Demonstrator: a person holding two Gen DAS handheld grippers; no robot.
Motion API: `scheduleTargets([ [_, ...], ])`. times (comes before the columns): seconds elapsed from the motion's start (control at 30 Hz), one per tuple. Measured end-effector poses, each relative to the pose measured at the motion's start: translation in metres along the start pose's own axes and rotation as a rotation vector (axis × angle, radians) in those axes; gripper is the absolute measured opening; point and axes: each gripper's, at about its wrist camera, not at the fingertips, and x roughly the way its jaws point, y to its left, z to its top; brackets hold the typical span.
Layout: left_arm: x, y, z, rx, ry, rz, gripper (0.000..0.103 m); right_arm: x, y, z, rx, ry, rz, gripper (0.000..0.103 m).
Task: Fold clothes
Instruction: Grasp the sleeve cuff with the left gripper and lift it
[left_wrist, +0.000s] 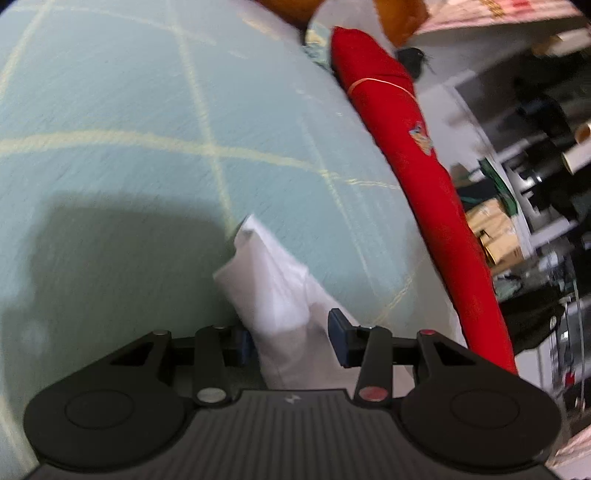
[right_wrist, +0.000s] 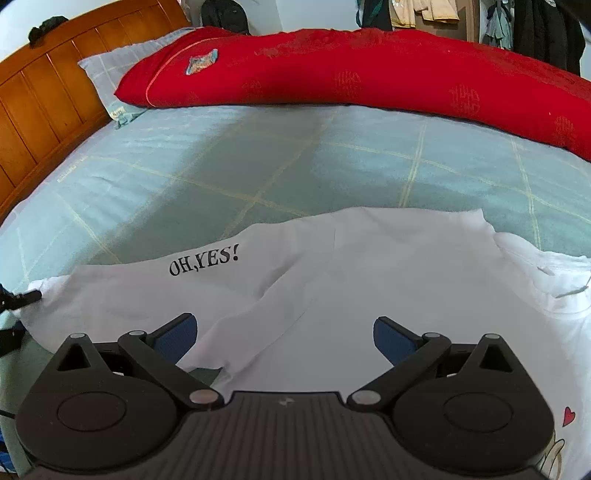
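Note:
A white T-shirt (right_wrist: 369, 280) printed "OH,YES!" lies spread on the bed under my right gripper (right_wrist: 284, 336). That gripper hovers low over the shirt with its jaws wide open and nothing between its blue pads. In the left wrist view a bunched fold of the same white T-shirt (left_wrist: 273, 291) runs between the fingers of my left gripper (left_wrist: 291, 339). Those jaws are drawn in close against the cloth, which covers the left pad. The left view is motion-blurred. At the far left of the right wrist view, a black tip (right_wrist: 18, 299) touches the shirt's corner.
The bed has a pale blue checked sheet (right_wrist: 258, 162). A long red bolster (right_wrist: 369, 77) lies across its far side, with a pillow (right_wrist: 107, 74) and wooden headboard (right_wrist: 44, 96) at the left. Cluttered shelves (left_wrist: 535, 166) stand beyond the bed's edge.

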Motion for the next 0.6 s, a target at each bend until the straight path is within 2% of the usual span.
scheduleTargets([
  [0.07, 0.000, -0.001, 0.005, 0.022, 0.000, -0.005, 0.041, 0.003, 0.000, -0.001, 0.013, 0.010, -0.005, 0.103],
  [0.13, -0.003, -0.002, 0.008, 0.037, -0.004, -0.004, 0.030, 0.005, 0.000, -0.002, 0.026, 0.022, -0.008, 0.103],
  [0.23, -0.012, -0.009, 0.010, 0.084, -0.018, 0.036, 0.013, 0.006, 0.002, -0.003, 0.030, 0.026, -0.014, 0.103],
  [0.33, -0.020, -0.017, 0.012, 0.131, -0.033, 0.076, 0.009, 0.006, 0.002, -0.004, 0.028, 0.023, -0.023, 0.103],
  [0.6, -0.047, -0.045, 0.031, 0.239, -0.144, 0.094, 0.008, 0.003, 0.000, -0.006, 0.034, 0.015, -0.047, 0.103],
])
